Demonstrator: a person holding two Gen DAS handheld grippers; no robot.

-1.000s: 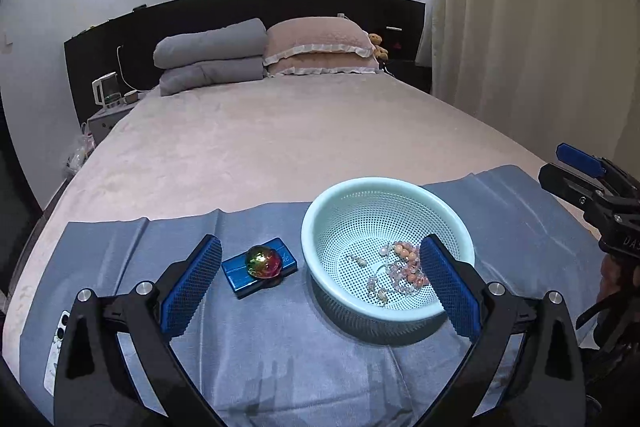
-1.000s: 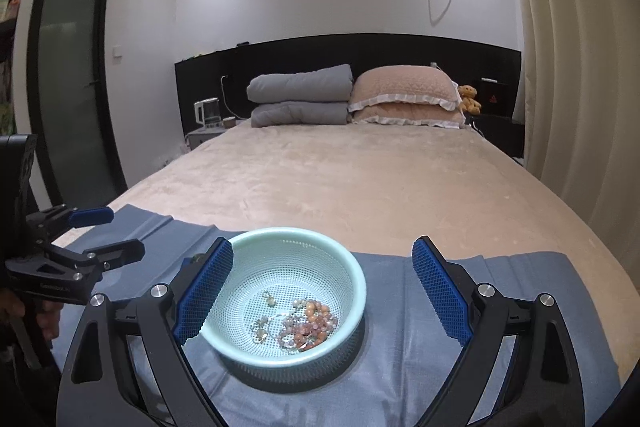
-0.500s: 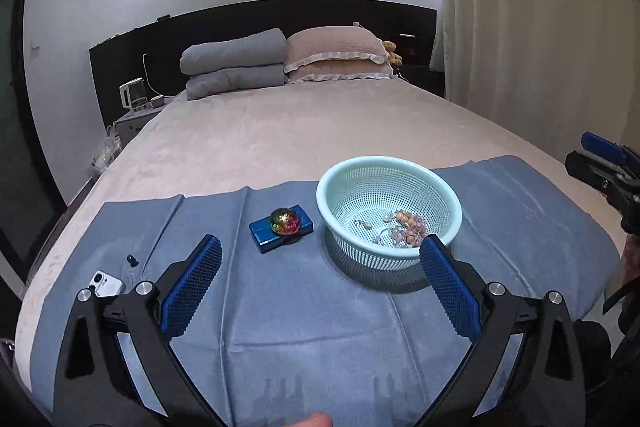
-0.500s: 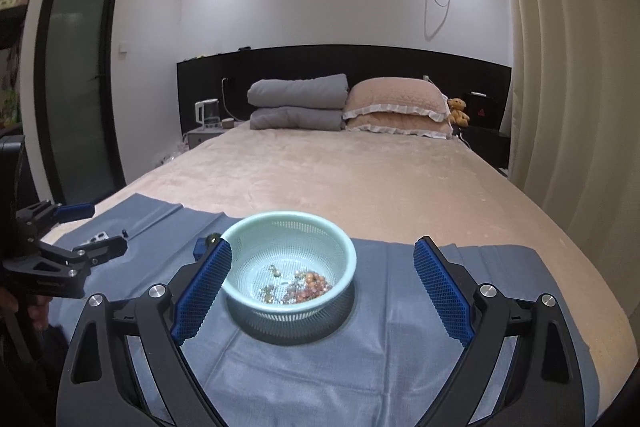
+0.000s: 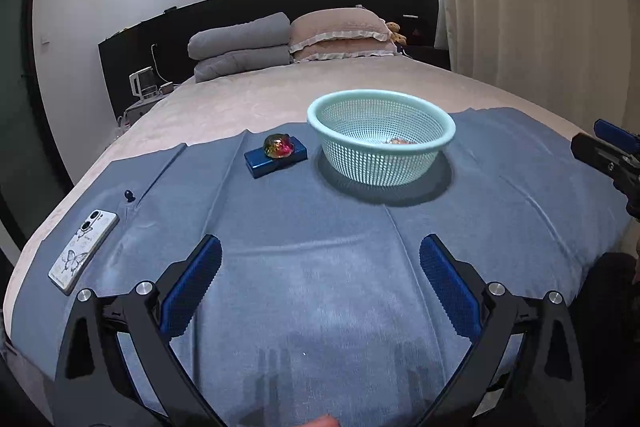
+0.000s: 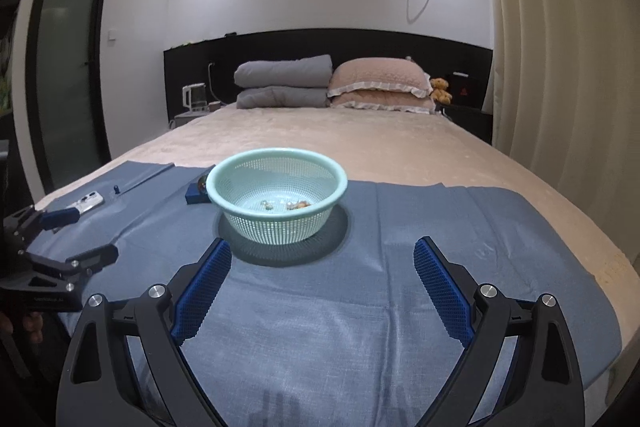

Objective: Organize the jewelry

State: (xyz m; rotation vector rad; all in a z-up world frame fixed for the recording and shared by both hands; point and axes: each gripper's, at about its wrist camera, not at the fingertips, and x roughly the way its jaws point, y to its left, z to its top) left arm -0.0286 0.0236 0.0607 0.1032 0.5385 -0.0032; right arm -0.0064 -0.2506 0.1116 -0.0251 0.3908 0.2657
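A mint-green mesh basket (image 5: pixel 380 147) (image 6: pixel 278 193) stands on a blue cloth (image 5: pixel 320 247) on the bed, with beaded jewelry (image 6: pixel 294 204) at its bottom. Left of it a blue box (image 5: pixel 276 157) carries an iridescent round ornament (image 5: pixel 279 145). My left gripper (image 5: pixel 320 279) is open and empty, low over the cloth, well short of the basket. My right gripper (image 6: pixel 322 281) is open and empty, in front of the basket. Each gripper shows at the edge of the other's view.
A phone (image 5: pixel 82 251) in a butterfly case lies at the cloth's left edge, with a small dark knob (image 5: pixel 129 195) beyond it. Pillows (image 6: pixel 380 83) and a folded grey quilt (image 6: pixel 284 83) lie at the headboard. Curtains hang on the right.
Both grippers have pulled back and lower, away from the basket, which now looks farther off. The phone has come into the left wrist view. Both grippers stay open.
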